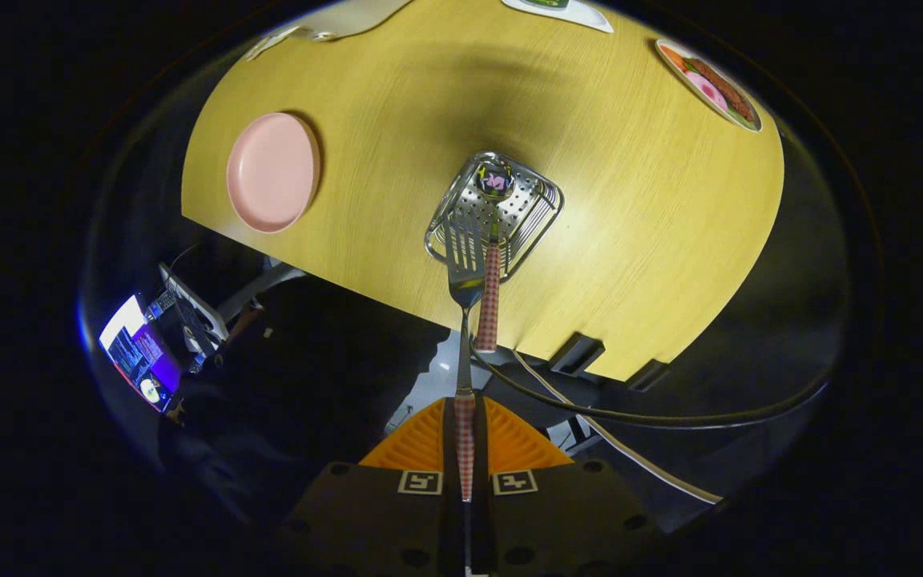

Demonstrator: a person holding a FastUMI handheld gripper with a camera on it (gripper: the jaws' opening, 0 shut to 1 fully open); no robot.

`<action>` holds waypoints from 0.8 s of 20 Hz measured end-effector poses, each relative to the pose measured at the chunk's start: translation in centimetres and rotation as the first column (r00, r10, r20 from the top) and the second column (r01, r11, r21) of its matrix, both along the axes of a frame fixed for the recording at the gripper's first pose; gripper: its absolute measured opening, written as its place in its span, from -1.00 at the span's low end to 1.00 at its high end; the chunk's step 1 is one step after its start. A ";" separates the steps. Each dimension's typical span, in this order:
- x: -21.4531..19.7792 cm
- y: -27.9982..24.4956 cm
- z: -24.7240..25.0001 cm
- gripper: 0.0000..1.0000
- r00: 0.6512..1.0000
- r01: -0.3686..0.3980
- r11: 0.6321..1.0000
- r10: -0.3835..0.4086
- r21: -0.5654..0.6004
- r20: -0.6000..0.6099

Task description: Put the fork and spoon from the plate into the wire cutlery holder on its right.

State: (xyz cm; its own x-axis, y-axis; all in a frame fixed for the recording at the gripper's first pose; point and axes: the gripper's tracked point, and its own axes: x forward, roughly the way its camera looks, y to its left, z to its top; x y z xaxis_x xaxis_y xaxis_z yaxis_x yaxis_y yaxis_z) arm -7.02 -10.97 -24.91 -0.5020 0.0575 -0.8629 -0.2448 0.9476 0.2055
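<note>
The fork (465, 320) is held by its checked handle between the fingers (465, 449), which are closed narrowly on it from both sides, so that it points straight ahead of them with its tines over the near rim of the wire cutlery holder (495, 215). Gripping the tail of the handle leaves the whole head free, which I judge suits lowering it tines-first into the basket. The spoon (492, 272) already stands in that holder, bowl down against the perforated bottom and its checked handle leaning out over the near rim, just beside the fork's neck; whether the two touch cannot be told. The view looks steeply down on the holder, so the fork seems to hang above it rather than rest in it, and the drop is not yet made. Well apart, on the other side of the wooden bench (630, 240), the pink plate (272, 171) lies bare. Since the spoon's handle takes up part of the opening, the fork likely needs to go down beside it rather than onto it.
</note>
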 end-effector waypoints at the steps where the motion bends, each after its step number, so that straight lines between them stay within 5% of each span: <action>1: 0.5 0.1 -0.5 -0.84 0.999 0.003 1.000 -0.003 -0.016 -0.034; 7: 1.9 -0.5 -3.5 -0.84 0.981 0.003 0.996 -0.021 -0.094 -0.193; 16: 4.4 0.7 -6.8 -0.78 0.978 0.032 0.995 -0.051 -0.096 -0.205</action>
State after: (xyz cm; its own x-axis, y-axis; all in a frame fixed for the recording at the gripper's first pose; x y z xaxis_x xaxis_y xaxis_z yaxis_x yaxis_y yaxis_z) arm -2.59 -10.28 -31.70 -0.6688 0.0075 -0.7434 -0.1660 0.9732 0.1591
